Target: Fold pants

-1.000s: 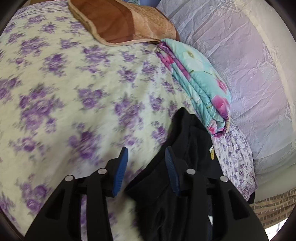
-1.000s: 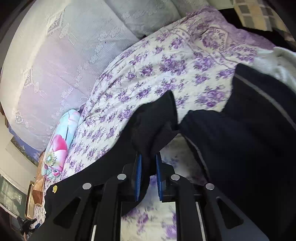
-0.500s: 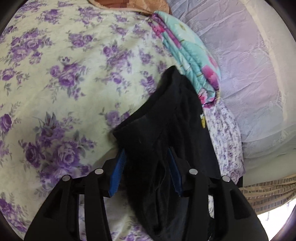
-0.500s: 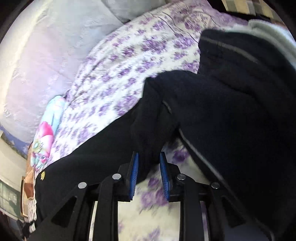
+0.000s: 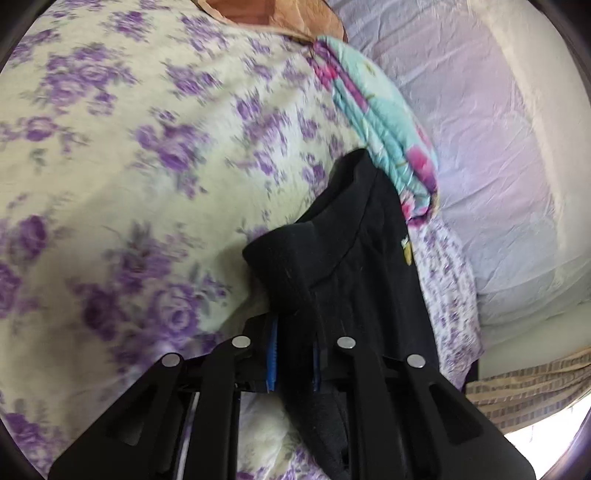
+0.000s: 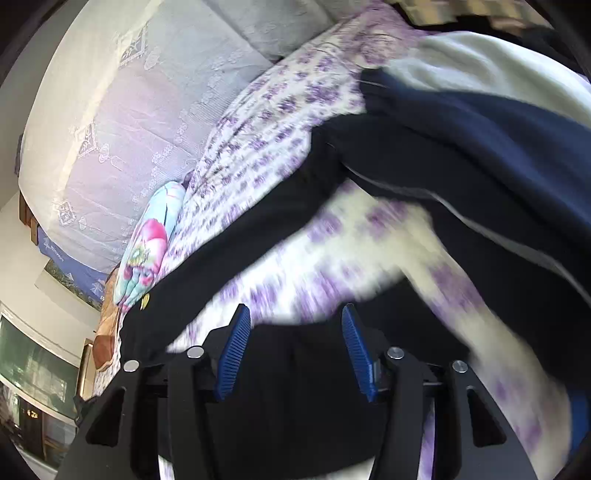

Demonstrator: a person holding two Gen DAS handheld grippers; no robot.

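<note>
Bed: covered by a cream bedsheet (image 5: 110, 177) printed with purple flowers.
Far side: pale lavender embroidered cover (image 6: 122, 122) rising behind the bed.
Bedding: folded turquoise floral quilt (image 5: 380, 122) beside a brown pillow (image 5: 273, 14).
Light: bright daylight, lower right corner.

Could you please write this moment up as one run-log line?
left gripper: closing on black fabric pants | right gripper: opening, nothing pinched | surface: purple-flowered bedspread
</note>
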